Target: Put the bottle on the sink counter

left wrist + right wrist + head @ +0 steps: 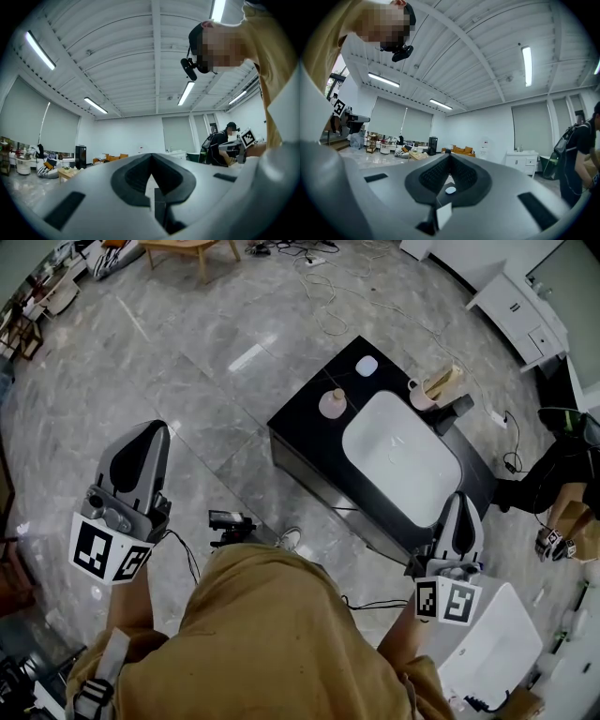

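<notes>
A small pale pink bottle stands on the black sink counter, just left of the white basin. My left gripper hangs over the floor well to the left of the counter, jaws shut and empty. The right gripper is at the counter's near right corner, also shut with nothing in it. Seen from the left gripper view, my left gripper points level across the room. In the right gripper view the right gripper does the same, and neither view shows the bottle.
A white round item, a cup with a wooden piece and a black faucet share the counter. Another person crouches at the right. A white tub sits lower right, with cables on the floor.
</notes>
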A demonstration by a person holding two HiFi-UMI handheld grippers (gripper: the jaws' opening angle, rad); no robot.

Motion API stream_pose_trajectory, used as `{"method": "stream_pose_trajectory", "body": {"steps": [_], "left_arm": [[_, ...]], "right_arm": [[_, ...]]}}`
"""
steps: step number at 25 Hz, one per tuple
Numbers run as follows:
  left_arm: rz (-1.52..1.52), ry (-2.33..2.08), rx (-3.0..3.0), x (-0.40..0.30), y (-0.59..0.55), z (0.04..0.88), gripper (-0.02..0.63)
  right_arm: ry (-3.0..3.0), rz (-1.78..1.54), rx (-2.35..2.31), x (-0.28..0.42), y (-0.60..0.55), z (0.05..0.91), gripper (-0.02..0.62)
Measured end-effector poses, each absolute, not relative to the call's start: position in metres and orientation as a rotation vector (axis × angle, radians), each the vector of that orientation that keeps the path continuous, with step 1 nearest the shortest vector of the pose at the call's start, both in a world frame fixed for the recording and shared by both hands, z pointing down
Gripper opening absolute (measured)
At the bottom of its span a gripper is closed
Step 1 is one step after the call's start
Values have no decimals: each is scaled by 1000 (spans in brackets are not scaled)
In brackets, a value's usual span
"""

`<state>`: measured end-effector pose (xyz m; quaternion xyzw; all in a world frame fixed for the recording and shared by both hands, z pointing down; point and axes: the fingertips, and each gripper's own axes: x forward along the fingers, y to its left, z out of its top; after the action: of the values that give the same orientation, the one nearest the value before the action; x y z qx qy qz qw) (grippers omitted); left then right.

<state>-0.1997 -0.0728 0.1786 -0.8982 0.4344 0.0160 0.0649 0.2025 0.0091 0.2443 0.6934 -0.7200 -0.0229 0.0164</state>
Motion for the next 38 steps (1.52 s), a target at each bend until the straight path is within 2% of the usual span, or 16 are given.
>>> {"method": "stream_pose_trajectory", "body": {"steps": [38], "left_arm": [[28,1273,-2778,-202,-80,191,3]], "right_arm": [[-2224,-57,2155,185,13,241,5]]}}
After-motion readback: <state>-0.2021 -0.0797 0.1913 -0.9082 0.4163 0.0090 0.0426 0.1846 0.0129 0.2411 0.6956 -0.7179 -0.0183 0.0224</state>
